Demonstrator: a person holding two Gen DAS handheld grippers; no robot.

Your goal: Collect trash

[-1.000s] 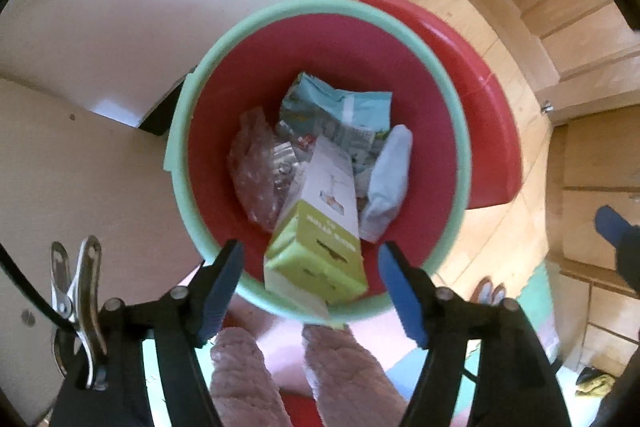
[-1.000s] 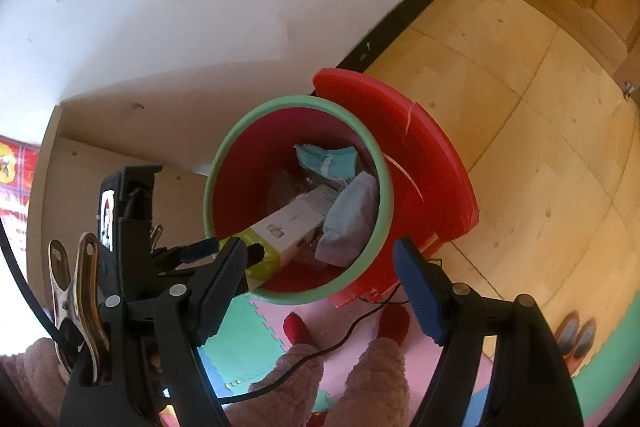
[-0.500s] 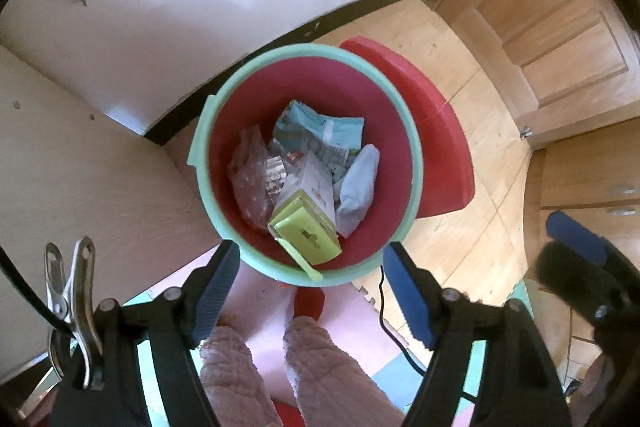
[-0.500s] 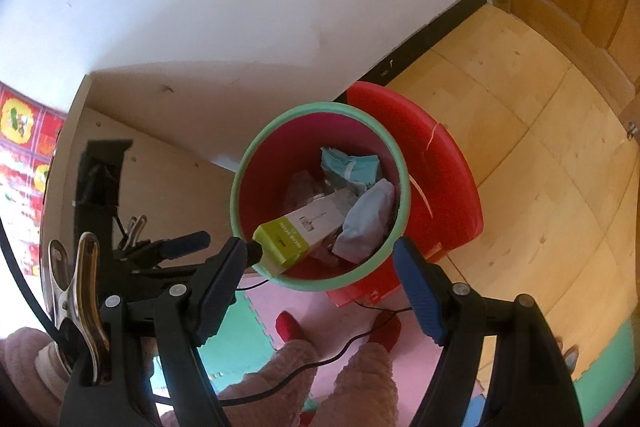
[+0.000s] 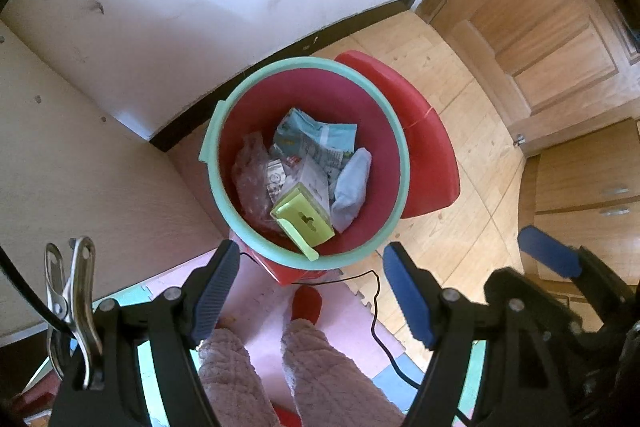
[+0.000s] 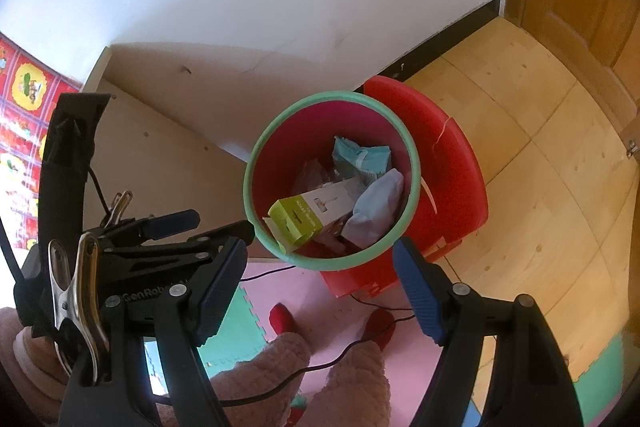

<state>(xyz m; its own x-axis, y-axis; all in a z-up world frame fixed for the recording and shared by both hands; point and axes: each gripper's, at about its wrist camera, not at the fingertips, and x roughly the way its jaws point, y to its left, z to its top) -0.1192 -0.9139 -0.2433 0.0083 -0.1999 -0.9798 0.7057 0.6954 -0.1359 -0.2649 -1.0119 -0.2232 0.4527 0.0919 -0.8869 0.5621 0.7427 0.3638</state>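
A red trash bin with a mint-green rim point(image 5: 256, 239) point(image 6: 256, 227) stands on the floor by the wall. Inside lie a green-and-white carton point(image 5: 306, 217) point(image 6: 308, 217), a blue printed wrapper point(image 5: 320, 139) point(image 6: 362, 155), a pale blue pouch point(image 5: 352, 187) point(image 6: 376, 207) and clear plastic point(image 5: 252, 179). My left gripper point(image 5: 308, 285) is open and empty, high above the bin's near rim. My right gripper point(image 6: 320, 285) is open and empty, also above the near rim. The left gripper shows in the right wrist view point(image 6: 208, 225).
The bin's red lid point(image 5: 436, 155) point(image 6: 452, 171) hangs open behind it. A beige cabinet side point(image 5: 60, 147) stands left. Wooden doors point(image 5: 552, 27) are at right. The person's legs and red slippers point(image 5: 306, 303) stand on foam mats, with a black cable point(image 5: 376, 311) trailing.
Both grippers have risen and drawn back from the bin, so it looks smaller. The carton now lies lower inside the bin.
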